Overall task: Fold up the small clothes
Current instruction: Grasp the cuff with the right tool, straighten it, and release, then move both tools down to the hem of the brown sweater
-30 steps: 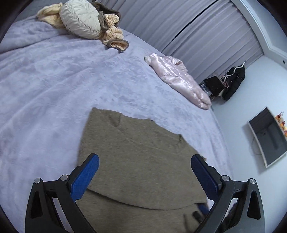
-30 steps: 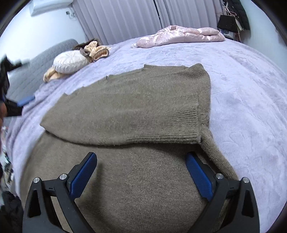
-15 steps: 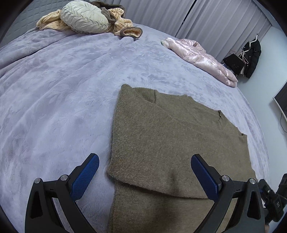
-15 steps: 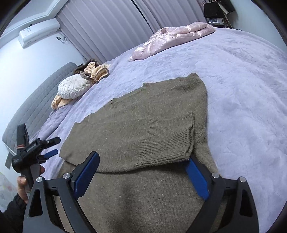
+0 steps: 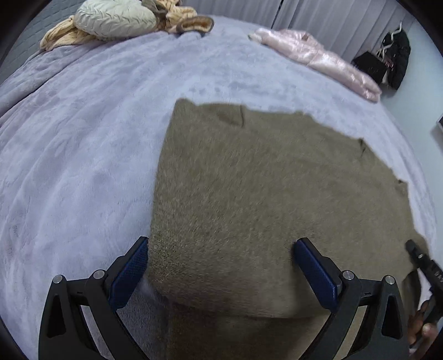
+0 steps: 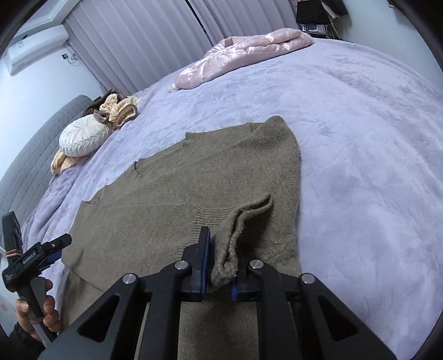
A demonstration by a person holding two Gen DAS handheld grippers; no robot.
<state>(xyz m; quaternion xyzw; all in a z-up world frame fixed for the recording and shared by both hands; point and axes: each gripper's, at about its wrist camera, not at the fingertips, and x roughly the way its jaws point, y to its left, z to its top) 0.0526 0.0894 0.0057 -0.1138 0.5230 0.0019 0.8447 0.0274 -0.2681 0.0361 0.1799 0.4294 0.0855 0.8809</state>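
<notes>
An olive-brown knitted sweater (image 5: pixel 263 180) lies flat on the bed, with a sleeve folded across its body. In the right wrist view the sweater (image 6: pixel 193 188) fills the middle. My right gripper (image 6: pixel 221 249) has its jaws closing on the ribbed sleeve cuff (image 6: pixel 243 216), which bunches up between the pads. My left gripper (image 5: pixel 221 246) is open, low over the sweater's left folded edge, with its fingers astride the fabric. A hand holds the left gripper (image 6: pixel 41 254) at the left of the right wrist view.
A lilac plush blanket (image 5: pixel 83 138) covers the bed. A pink shiny jacket (image 5: pixel 313 52) lies at the far side. A round cushion (image 5: pixel 116 19) and tan clothes (image 5: pixel 193 23) sit by the grey headboard (image 6: pixel 25 166). Dark clothes (image 5: pixel 396 61) hang beyond the bed.
My right jaws went from wide open to pinched on the sleeve cuff, lifting a fold of it. My left gripper sank closer to the sweater's left edge, jaws unchanged.
</notes>
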